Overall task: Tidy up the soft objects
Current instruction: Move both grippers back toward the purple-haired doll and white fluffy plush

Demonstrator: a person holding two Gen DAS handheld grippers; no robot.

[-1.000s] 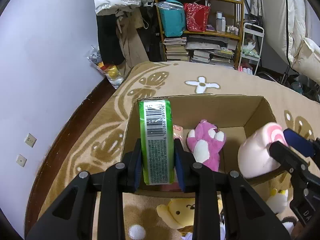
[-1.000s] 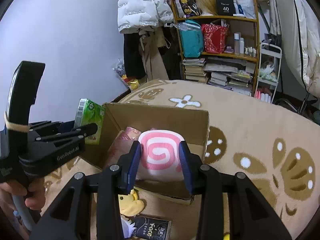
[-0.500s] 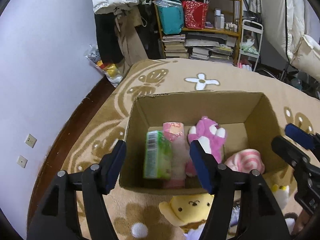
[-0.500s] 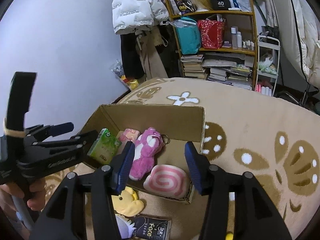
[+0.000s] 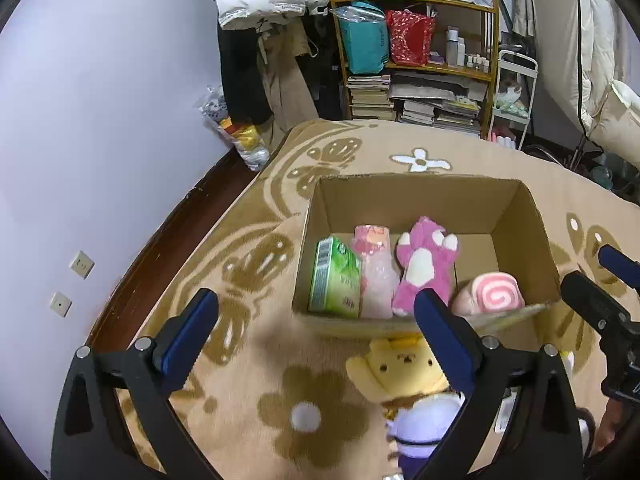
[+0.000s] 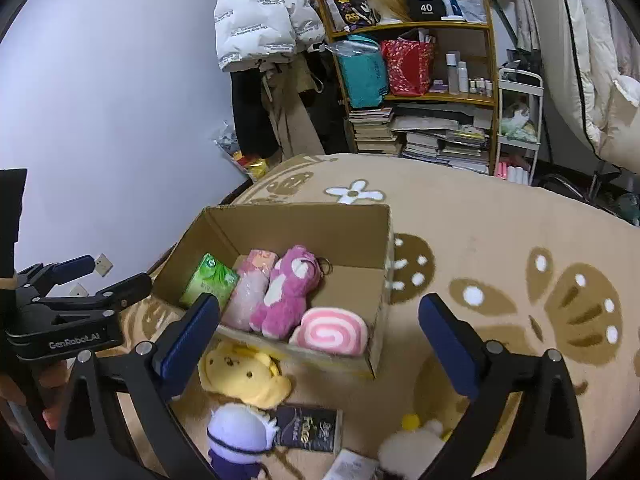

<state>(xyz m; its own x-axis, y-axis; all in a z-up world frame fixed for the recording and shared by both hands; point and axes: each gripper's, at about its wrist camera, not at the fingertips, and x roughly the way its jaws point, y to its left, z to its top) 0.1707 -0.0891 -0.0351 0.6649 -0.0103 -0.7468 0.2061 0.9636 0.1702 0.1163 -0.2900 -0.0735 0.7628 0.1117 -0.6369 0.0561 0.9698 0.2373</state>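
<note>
Left wrist view: your left tongs (image 5: 316,332) gape wide w/ nothing in them, above the rug. Cardboard box (image 5: 516,216) holds, L to R, green pack (image 5: 334,280), pink wrapped roll (image 5: 374,276), pink plush (image 5: 424,266), swirl cushion (image 5: 494,294). Right tongs (image 6: 320,336) also wide, empty; yellow plush (image 6: 240,372) lies just outside the box.

Patterned rug (image 6: 500,220), cluttered bookshelf (image 6: 416,92), white puffer jacket (image 6: 260,12)
</note>
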